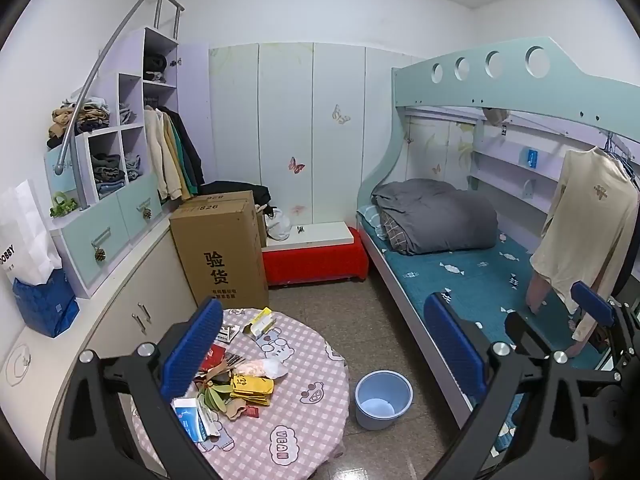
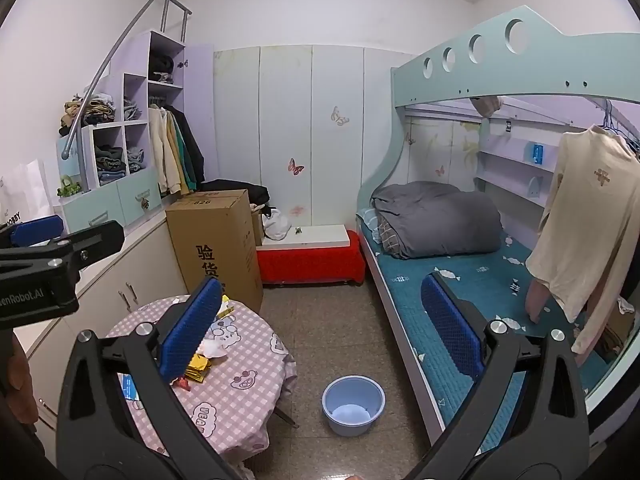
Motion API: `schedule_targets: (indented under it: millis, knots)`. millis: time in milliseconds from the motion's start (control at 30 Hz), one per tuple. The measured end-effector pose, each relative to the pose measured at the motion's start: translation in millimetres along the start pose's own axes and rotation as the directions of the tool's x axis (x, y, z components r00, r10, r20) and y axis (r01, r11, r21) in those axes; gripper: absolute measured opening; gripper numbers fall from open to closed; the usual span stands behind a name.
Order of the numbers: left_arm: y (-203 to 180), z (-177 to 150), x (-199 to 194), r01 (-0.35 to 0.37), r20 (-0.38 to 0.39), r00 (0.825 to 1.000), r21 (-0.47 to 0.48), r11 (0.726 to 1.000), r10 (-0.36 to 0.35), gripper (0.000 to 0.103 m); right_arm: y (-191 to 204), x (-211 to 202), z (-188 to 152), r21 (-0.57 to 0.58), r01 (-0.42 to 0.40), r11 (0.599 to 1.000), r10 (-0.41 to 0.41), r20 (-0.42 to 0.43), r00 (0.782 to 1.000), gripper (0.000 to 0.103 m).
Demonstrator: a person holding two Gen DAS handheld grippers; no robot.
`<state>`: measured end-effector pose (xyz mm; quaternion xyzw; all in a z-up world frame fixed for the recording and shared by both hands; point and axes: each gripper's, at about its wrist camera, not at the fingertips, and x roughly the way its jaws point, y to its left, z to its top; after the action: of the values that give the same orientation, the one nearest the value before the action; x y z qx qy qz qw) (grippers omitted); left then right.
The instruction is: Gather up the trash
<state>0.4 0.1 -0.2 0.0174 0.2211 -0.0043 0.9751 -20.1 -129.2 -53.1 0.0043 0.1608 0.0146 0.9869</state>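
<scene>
A pile of trash (image 1: 236, 384) lies on a round table with a pink checked cloth (image 1: 296, 420): yellow wrappers, a crumpled tissue, a small yellow box, a blue and white packet. Part of the pile shows in the right wrist view (image 2: 200, 364). A light blue bucket (image 1: 383, 399) stands on the floor right of the table, and it also shows in the right wrist view (image 2: 353, 404). My left gripper (image 1: 324, 348) is open and empty, held above the table. My right gripper (image 2: 320, 328) is open and empty, above the floor between table and bed.
A tall cardboard box (image 1: 222, 248) stands behind the table. A bunk bed (image 1: 472, 280) with a grey quilt runs along the right. A low cabinet (image 1: 132, 300) with shelves lines the left wall. A red bench (image 1: 316, 260) sits at the back.
</scene>
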Motion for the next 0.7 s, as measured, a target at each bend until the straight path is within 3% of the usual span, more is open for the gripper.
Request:
schedule_targets:
  millis: [700]
  knots:
    - [4.9, -5.2, 23.5, 0.013, -0.007, 1.0, 0.011, 1.0, -0.013, 0.099, -10.9, 10.8, 9.7, 0.021, 0.0, 1.0, 0.0, 0.004, 1.0, 0.097]
